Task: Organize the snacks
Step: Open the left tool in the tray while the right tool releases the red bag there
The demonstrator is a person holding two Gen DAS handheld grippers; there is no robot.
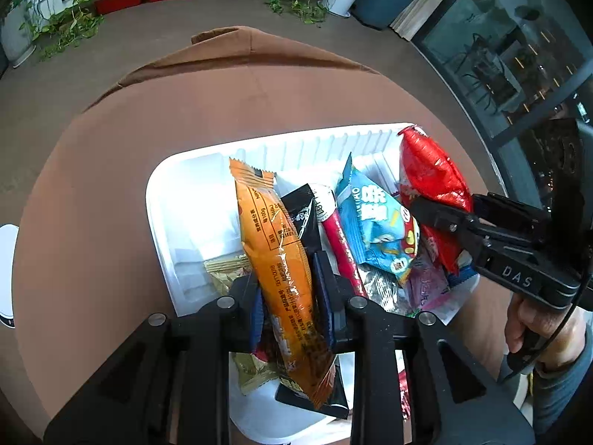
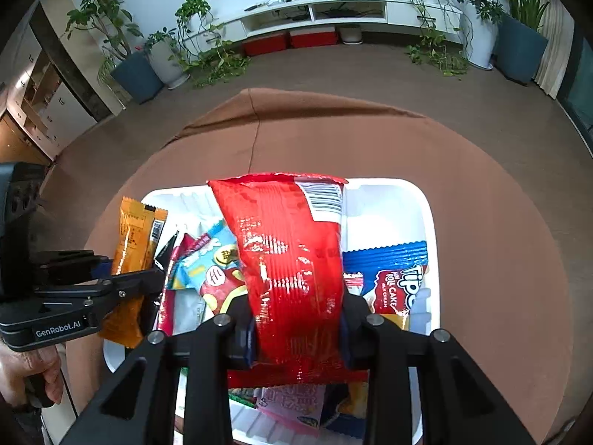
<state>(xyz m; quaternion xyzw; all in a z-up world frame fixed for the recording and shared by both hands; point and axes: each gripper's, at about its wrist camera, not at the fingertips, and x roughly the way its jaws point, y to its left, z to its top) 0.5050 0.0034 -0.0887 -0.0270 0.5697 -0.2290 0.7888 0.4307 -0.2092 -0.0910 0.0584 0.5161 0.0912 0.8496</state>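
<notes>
Brown-clothed table (image 2: pixel 500 259) bearing white snack tray (image 2: pixel 426 200).

Black left gripper (image 1: pixel 292 296) marked GenRobot.AI, black right gripper (image 2: pixel 298 326) marked DAS, silver screws, grey sleeve (image 1: pixel 563 393).

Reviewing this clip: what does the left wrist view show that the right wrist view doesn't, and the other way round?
Only the left wrist view: the left gripper clamped on the orange packet seen close up, and a black packet beside it.

Only the right wrist view: the blue roll cake pack lying in the tray, and the barcode on the red bag.

Both: the white tray on the brown cloth, the light blue packet, and the red bag held in the right gripper.
</notes>
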